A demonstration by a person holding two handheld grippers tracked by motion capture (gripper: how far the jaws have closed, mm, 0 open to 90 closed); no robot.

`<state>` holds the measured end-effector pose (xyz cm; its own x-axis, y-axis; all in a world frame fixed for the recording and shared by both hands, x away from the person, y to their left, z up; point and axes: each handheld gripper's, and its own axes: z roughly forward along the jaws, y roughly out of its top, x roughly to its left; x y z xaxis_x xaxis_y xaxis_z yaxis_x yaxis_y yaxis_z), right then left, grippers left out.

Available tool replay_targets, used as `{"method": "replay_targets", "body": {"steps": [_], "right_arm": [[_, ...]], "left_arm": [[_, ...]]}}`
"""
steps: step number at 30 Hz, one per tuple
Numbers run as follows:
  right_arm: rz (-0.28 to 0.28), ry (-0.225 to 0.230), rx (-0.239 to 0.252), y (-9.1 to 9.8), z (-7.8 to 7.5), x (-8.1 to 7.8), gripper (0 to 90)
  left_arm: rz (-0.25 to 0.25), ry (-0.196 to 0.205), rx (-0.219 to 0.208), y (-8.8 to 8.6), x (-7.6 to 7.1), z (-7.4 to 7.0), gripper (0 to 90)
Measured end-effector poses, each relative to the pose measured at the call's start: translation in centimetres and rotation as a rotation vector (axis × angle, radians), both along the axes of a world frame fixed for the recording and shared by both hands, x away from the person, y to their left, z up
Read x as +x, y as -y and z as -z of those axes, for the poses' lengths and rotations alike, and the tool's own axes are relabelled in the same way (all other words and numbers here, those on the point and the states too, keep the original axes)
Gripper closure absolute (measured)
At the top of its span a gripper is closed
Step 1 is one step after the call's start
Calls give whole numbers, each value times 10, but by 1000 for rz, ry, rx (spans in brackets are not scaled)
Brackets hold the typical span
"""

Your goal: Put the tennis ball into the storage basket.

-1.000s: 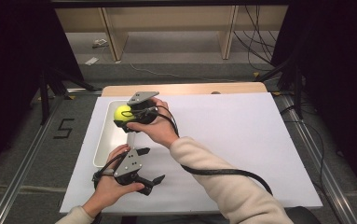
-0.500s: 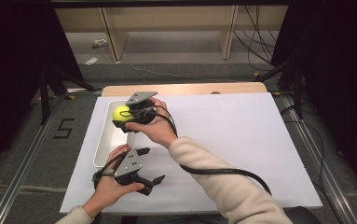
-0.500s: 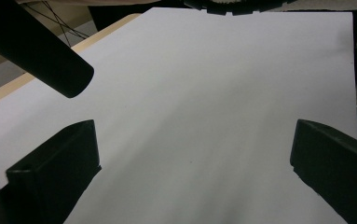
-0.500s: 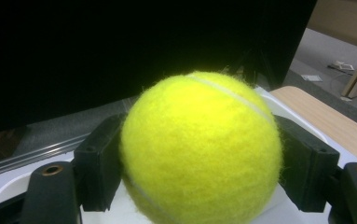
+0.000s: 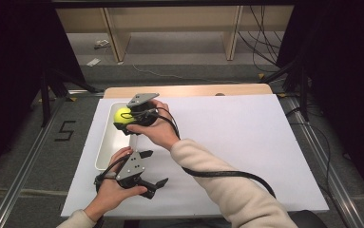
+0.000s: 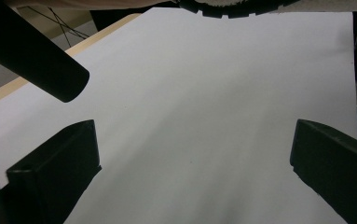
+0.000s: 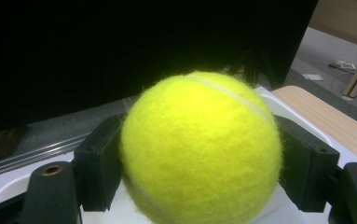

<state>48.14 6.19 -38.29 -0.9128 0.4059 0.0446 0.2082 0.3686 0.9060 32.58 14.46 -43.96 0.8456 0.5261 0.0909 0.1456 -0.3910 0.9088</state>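
A yellow tennis ball (image 5: 121, 114) is pinched between the two black jaws of my right gripper (image 5: 124, 119), which is shut on it. The ball hangs just above the far end of a long white tray (image 5: 109, 148) at the table's left side. In the right gripper view the ball (image 7: 199, 149) bulges between both pads, with the tray's rim (image 7: 291, 112) behind it. My left gripper (image 5: 153, 168) rests near the front edge, right of the tray, its jaws wide apart. The left gripper view shows bare white paper between the jaws of the left gripper (image 6: 195, 130).
A large white paper sheet (image 5: 246, 142) covers the wooden table (image 5: 194, 90). The right forearm in a cream sleeve (image 5: 222, 190) crosses the middle, with a black cable (image 5: 227, 175) looping beside it. Wooden shelving (image 5: 170, 28) stands on the floor beyond the table.
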Motion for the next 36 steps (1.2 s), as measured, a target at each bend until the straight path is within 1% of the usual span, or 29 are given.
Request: {"method": "replay_targets", "body": {"steps": [31, 36], "right_arm": [[-7, -10, -3, -7, 1, 2, 260], [-9, -17, -4, -7, 1, 2, 260]], "left_arm": [[1, 0, 1, 0, 0, 0, 8], [0, 0, -1, 0, 0, 0, 8]]}}
